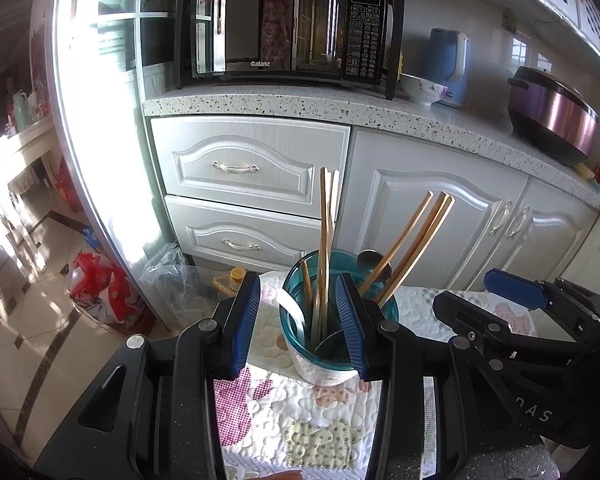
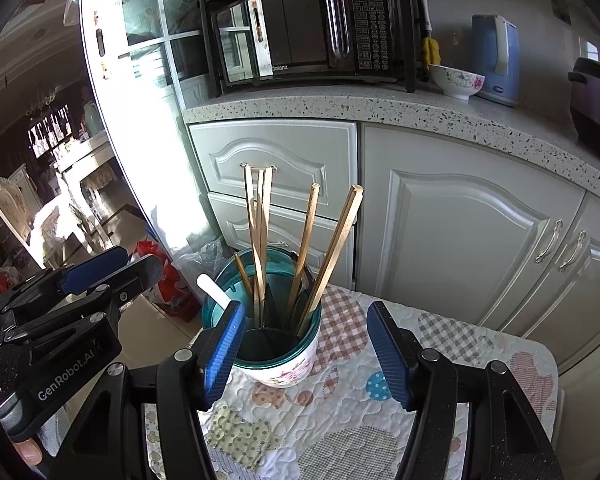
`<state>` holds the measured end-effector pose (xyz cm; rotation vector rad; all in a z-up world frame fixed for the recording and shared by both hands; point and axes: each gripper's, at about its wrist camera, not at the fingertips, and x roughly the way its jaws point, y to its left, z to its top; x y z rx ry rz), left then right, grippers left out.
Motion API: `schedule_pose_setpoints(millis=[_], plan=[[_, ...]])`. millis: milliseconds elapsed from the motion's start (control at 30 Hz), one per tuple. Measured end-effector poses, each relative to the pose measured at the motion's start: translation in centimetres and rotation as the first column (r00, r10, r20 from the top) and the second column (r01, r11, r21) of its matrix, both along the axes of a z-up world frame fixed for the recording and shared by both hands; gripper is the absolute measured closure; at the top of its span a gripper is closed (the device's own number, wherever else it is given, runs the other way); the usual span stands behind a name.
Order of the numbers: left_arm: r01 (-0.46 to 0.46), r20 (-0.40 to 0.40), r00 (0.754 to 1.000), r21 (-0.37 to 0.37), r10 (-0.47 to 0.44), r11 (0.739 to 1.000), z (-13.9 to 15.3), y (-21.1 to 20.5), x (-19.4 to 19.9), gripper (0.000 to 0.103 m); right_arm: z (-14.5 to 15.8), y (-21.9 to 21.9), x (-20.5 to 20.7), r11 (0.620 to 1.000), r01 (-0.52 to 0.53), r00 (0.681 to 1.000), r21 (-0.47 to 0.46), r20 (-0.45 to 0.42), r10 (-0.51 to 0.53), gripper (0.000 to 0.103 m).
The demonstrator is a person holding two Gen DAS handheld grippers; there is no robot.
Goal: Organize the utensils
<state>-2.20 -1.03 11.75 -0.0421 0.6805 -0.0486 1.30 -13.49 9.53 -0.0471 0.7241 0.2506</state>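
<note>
Utensil holder (image 2: 278, 344) stands upright on the quilted cloth (image 2: 340, 420), teal-rimmed, floral white below. Wooden chopsticks (image 2: 260, 240) already inside, leaning two ways; a white handle (image 2: 216, 294) pokes out at its left rim, and in my left view a dark spoon bowl (image 1: 374, 264) shows behind the sticks.

My right gripper (image 2: 306, 354) hangs over the holder, jaws apart and empty, left pad near the rim, right pad well clear over the cloth. My left gripper (image 1: 298, 326) likewise spread, nothing pinched; whether its right pad touches the holder's wall I cannot tell.

Judgement: sorting looks nearly done. To finish well, steady the holder with one claw by the rim, low and gentle, since the leaning sticks could tip it. Gather the splayed chopsticks by their upper halves, never prying sideways against the rim. Keep both claws from crossing
</note>
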Motion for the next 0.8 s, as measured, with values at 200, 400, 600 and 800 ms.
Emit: schedule_pose_setpoints(millis=[200,400,600,800], plan=[[0.006,-0.002,1.000,0.005,-0.006,1.000,-0.21,-0.15,-0.02,0.064,-0.09,-0.05,0.00,1.000,0.001,1.000,-0.001,-0.004,-0.001,0.042],[0.008,-0.003,1.000,0.004,-0.008,1.000,-0.27,-0.35,-0.05,0.064,-0.25,-0.14,0.05,1.000,0.003,1.000,-0.003,-0.009,-0.003,0.042],[0.008,-0.007,1.000,0.004,-0.008,1.000,-0.32,-0.41,-0.02,0.064,-0.51,-0.13,0.12,1.000,0.001,1.000,-0.006,-0.018,-0.001,0.041],[0.008,-0.005,1.000,0.004,-0.008,1.000,-0.46,-0.43,-0.05,0.064,-0.57,-0.04,0.22,1.000,-0.002,1.000,-0.009,-0.023,0.002,0.041]])
